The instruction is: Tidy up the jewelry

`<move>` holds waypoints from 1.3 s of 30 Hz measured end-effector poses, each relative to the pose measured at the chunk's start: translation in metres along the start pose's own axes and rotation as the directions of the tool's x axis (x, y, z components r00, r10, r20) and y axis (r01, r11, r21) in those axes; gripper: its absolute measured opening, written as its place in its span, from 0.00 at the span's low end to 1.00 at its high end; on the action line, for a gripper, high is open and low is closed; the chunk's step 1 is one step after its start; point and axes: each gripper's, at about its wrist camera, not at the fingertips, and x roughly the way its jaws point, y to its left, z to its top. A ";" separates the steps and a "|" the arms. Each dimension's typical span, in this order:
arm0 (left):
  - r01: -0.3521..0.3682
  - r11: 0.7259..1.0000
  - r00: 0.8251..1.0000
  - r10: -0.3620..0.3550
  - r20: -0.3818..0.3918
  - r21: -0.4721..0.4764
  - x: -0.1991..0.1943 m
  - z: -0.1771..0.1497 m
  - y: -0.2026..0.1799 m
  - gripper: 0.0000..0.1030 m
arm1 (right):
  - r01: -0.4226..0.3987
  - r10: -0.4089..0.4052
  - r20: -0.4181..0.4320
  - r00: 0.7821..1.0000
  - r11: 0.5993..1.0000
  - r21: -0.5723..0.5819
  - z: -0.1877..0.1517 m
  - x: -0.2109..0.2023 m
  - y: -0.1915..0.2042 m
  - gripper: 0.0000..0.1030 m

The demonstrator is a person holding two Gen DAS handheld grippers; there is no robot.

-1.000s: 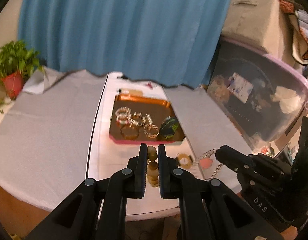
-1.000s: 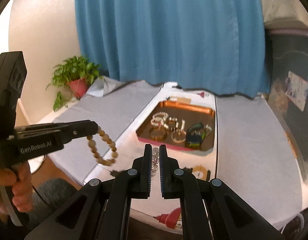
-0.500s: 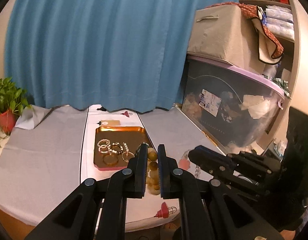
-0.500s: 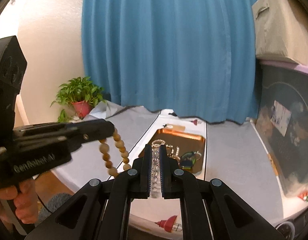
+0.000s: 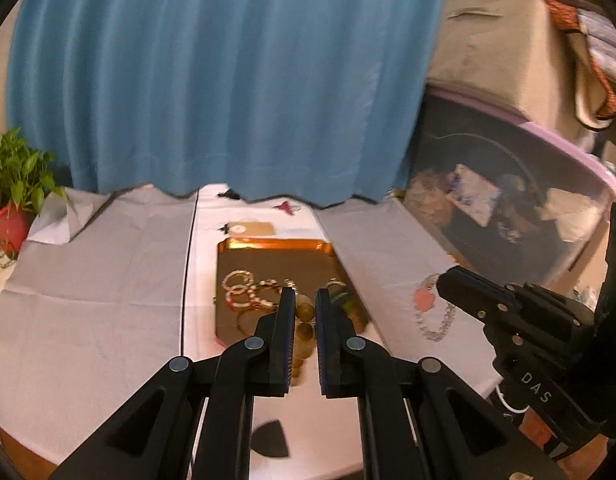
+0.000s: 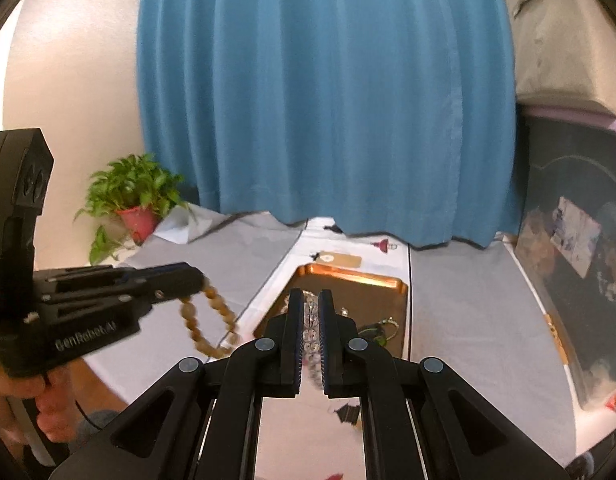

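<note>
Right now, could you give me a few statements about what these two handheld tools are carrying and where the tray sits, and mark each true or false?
1. The left tool is shut on a wooden bead bracelet. True.
2. The right tool is empty. False: it is shut on a clear bead bracelet.
3. The copper tray already holds several bracelets. True.
4. The wooden bead bracelet lies flat in the tray. False: it hangs in a loop from the left tool, above the table's near edge.
5. The potted plant stands inside the tray. False: it stands at the far left corner of the table, well away from the tray.
</note>
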 end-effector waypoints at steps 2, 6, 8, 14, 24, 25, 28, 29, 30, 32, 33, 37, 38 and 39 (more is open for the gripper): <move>-0.002 1.000 1.000 0.002 -0.018 -0.019 0.024 0.002 0.013 0.07 | -0.003 0.003 -0.024 1.000 1.000 0.012 -0.002 0.023 -0.006 0.07; -0.009 0.998 0.998 0.005 -0.058 -0.056 0.067 0.005 0.033 0.07 | -0.008 0.011 -0.090 0.996 0.999 0.031 -0.010 0.075 -0.016 0.07; 0.001 0.997 0.996 -0.009 -0.086 -0.084 0.094 0.004 0.045 0.07 | -0.015 0.019 -0.118 0.993 0.999 0.035 -0.014 0.103 -0.021 0.07; -0.026 0.993 0.985 0.005 -0.173 -0.118 0.165 -0.007 0.069 0.07 | -0.030 0.038 -0.202 0.979 0.999 0.045 -0.032 0.179 -0.033 0.07; -0.077 0.989 0.962 0.040 -0.271 -0.126 0.211 -0.041 0.083 0.08 | -0.033 0.054 -0.311 0.949 0.997 0.073 -0.072 0.247 -0.039 0.09; -0.079 0.988 0.962 0.041 -0.269 -0.133 0.207 -0.040 0.082 0.15 | -0.033 0.059 -0.315 0.947 0.996 0.088 -0.073 0.247 -0.041 0.09; -0.092 0.991 0.966 0.065 -0.248 -0.100 0.188 -0.033 0.073 0.67 | 0.023 0.010 -0.309 0.951 0.994 0.104 -0.072 0.240 -0.045 0.15; -0.103 0.992 0.972 0.083 -0.220 -0.079 0.177 -0.029 0.068 0.67 | 0.028 0.006 -0.304 0.953 0.994 0.108 -0.069 0.234 -0.046 0.17; -0.111 0.992 0.975 0.097 -0.202 -0.062 0.168 -0.025 0.063 0.67 | 0.028 0.006 -0.298 0.954 0.994 0.109 -0.067 0.226 -0.045 0.23; -0.118 0.992 0.978 0.111 -0.175 -0.033 0.138 -0.014 0.050 0.68 | 0.047 -0.019 -0.279 0.960 0.994 0.094 -0.059 0.207 -0.042 0.37; -0.118 0.992 0.980 0.112 -0.163 -0.034 0.127 -0.010 0.046 0.68 | 0.052 -0.026 -0.267 0.963 0.995 0.088 -0.053 0.195 -0.040 0.48; -0.105 0.994 0.993 0.103 -0.050 -0.032 0.046 0.011 0.014 0.86 | 0.049 -0.030 -0.206 0.978 0.995 0.091 -0.030 0.139 -0.030 0.64; -0.130 0.991 0.991 0.130 -0.015 -0.026 0.026 0.014 0.004 0.90 | 0.056 -0.039 -0.186 0.982 0.994 0.091 -0.023 0.121 -0.027 0.66; -0.162 0.987 0.986 0.163 0.021 -0.018 0.003 0.018 -0.008 0.95 | 0.066 -0.050 -0.161 0.986 0.993 0.098 -0.016 0.098 -0.024 0.70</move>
